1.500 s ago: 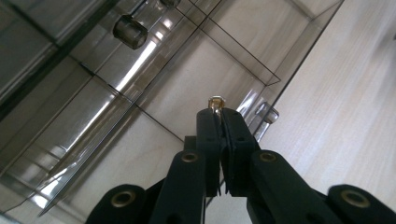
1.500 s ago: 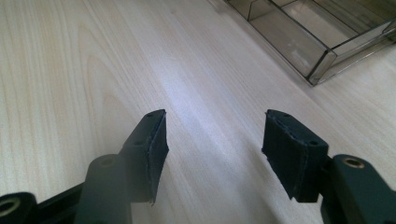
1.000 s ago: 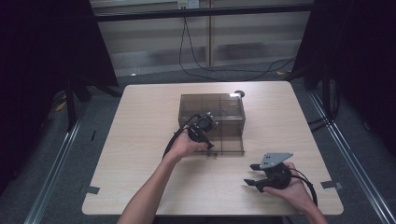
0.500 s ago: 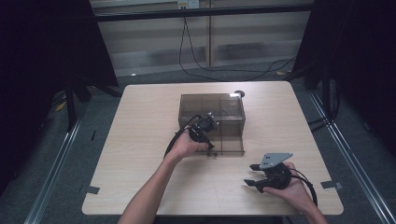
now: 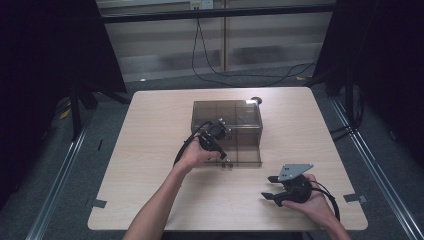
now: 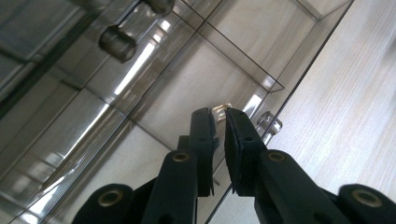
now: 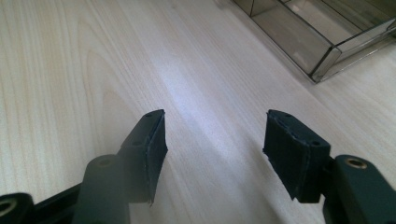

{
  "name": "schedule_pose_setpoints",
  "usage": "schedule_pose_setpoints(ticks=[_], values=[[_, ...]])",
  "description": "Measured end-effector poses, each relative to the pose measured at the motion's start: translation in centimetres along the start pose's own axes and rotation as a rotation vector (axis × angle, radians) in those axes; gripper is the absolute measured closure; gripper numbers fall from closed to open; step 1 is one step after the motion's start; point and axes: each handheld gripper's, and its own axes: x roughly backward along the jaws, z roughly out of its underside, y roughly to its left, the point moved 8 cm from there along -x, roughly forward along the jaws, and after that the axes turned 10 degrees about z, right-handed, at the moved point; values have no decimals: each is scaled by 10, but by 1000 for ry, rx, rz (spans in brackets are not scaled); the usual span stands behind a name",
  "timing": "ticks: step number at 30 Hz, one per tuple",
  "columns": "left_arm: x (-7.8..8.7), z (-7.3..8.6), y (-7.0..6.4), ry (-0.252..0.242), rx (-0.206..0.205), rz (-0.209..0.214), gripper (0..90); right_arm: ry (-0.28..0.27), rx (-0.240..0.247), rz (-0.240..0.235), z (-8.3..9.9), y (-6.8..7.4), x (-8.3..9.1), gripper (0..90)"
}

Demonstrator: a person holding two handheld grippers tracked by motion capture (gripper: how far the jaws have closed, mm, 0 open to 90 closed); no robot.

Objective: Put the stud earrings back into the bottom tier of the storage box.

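Observation:
A smoky see-through drawer box point(image 5: 240, 112) stands at the table's middle, with a drawer point(image 5: 245, 156) pulled out toward me. My left gripper point(image 5: 224, 157) reaches to that drawer's front edge. In the left gripper view its jaws point(image 6: 220, 116) stand almost together, pinching a small clear knob point(image 6: 222, 108) on the drawer front; a second knob point(image 6: 271, 124) sits just to the right. My right gripper point(image 5: 266, 187) rests in the hand near the front right of the table. Its jaws point(image 7: 212, 140) stand wide apart over bare wood with nothing between them.
The light wooden table point(image 5: 150, 150) has bare room left of the box and along the front. A small dark object point(image 5: 256, 100) lies behind the box. Cables trail from both grippers. The table's front edge is close behind the right hand.

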Motion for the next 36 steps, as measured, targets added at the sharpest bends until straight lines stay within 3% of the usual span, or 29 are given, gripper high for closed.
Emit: schedule_pose_setpoints(ticks=[4, 10, 24, 36], values=[[5, 5, 2, -18, 18, 2, 820, 4, 3, 4, 0, 0, 0, 391], [16, 13, 1, -47, 12, -4, 820, 10, 1, 0, 1, 0, -1, 386], [34, 38, -2, -75, 27, 9, 821, 5, -17, -2, 0, 0, -2, 365], [44, 62, -2, -51, 16, -15, 820, 2, -20, -6, 0, 1, -2, 363]])
